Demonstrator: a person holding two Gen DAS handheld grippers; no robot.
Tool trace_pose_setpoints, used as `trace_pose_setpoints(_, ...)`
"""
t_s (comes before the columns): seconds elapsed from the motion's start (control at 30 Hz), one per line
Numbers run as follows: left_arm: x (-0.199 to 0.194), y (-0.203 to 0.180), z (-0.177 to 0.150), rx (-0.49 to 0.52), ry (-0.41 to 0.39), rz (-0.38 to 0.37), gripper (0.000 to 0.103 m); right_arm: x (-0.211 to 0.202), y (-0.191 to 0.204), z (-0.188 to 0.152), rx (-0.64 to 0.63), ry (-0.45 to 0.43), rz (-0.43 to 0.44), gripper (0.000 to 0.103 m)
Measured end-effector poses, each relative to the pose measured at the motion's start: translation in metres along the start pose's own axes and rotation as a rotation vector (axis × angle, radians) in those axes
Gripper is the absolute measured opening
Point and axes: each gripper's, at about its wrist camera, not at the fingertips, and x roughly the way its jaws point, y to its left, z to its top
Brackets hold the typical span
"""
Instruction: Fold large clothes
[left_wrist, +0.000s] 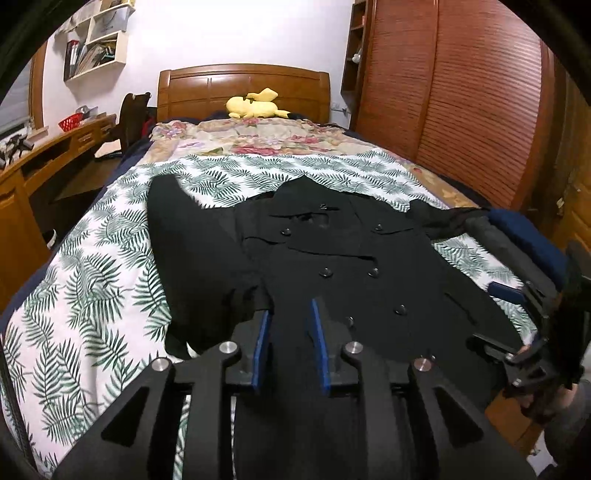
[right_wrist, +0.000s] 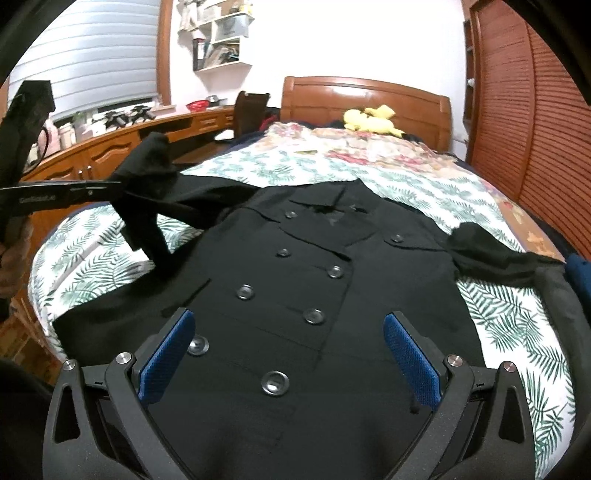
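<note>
Folding left sleeve inward

Left wrist: left gripper (left_wrist: 288, 314) pads narrowly apart, pinching black coat (left_wrist: 351, 266) sleeve (left_wrist: 192, 236), coat on bed (left_wrist: 92, 258)
Right wrist: right gripper (right_wrist: 288, 354) wide open above coat front, empty; next, carry sleeve across chest, release

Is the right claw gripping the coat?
No, the right claw is wide open over the black coat, its blue pads clamping no fabric.
</note>
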Motion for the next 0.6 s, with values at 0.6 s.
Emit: trace_pose_setpoints(0.6, -0.083, 0.069, -0.023, -0.065, -0.142, 0.099, 0.02, 0.059, 0.102, 0.048, -0.137, 0.012, 0.195, 0.103)
